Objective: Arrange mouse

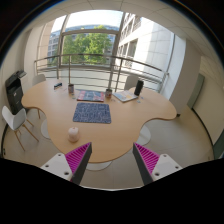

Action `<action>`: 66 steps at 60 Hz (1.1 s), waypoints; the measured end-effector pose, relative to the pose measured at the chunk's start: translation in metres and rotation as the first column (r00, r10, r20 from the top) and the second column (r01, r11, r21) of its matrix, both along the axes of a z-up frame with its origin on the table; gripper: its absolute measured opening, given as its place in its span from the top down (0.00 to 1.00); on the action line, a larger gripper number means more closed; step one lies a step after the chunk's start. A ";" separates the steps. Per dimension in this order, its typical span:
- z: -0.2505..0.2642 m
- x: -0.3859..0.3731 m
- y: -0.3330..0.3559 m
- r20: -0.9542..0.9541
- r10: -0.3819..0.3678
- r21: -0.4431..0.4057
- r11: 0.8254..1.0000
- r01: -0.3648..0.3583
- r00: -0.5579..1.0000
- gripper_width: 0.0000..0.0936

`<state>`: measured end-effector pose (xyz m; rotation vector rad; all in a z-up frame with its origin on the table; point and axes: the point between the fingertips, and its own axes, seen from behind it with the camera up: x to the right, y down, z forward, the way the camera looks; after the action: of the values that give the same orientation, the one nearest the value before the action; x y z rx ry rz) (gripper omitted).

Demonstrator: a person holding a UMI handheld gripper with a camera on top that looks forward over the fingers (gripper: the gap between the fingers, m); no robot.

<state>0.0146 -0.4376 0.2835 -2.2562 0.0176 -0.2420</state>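
wooden table (60,105), one blue mousepad (92,113), tongs (112,160) open, empty

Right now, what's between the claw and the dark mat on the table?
In the gripper view, a small pale cup stands on the wooden table, between the open claw and the dark mat.

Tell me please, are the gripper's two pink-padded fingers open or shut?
Open: the gripper fingers stand wide apart, nothing between them, above the wooden table.
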 end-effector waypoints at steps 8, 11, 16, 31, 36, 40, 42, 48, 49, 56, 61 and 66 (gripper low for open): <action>-0.008 0.002 -0.010 0.016 -0.043 -0.008 0.999 0.043 0.999 0.10; -0.014 -0.004 -0.018 0.016 -0.062 -0.009 0.998 0.062 0.998 0.10; -0.033 -0.017 -0.030 0.006 -0.097 -0.007 0.995 0.097 0.995 0.10; -0.128 -0.096 -0.045 -0.049 -0.103 -0.030 0.994 0.101 0.994 0.09; -0.156 -0.126 -0.024 -0.072 -0.074 -0.027 0.997 0.072 0.995 0.09; -0.176 -0.146 0.003 -0.091 -0.058 -0.018 0.998 0.057 0.994 0.09; -0.184 -0.152 0.020 -0.096 -0.056 -0.005 0.998 0.055 0.994 0.09; -0.208 -0.172 0.077 -0.099 -0.026 0.027 0.999 0.029 0.995 0.09; -0.212 -0.175 0.088 -0.099 -0.018 0.034 0.999 0.022 0.995 0.09; -0.240 -0.188 0.159 -0.107 0.027 0.064 0.998 -0.020 0.994 0.10; -0.257 -0.190 0.196 -0.095 0.047 0.063 0.997 -0.041 0.994 0.09; -0.276 -0.190 0.236 -0.101 0.073 0.063 0.996 -0.067 0.992 0.11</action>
<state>-0.1752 -0.2018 0.0077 -2.2038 0.0006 -0.0857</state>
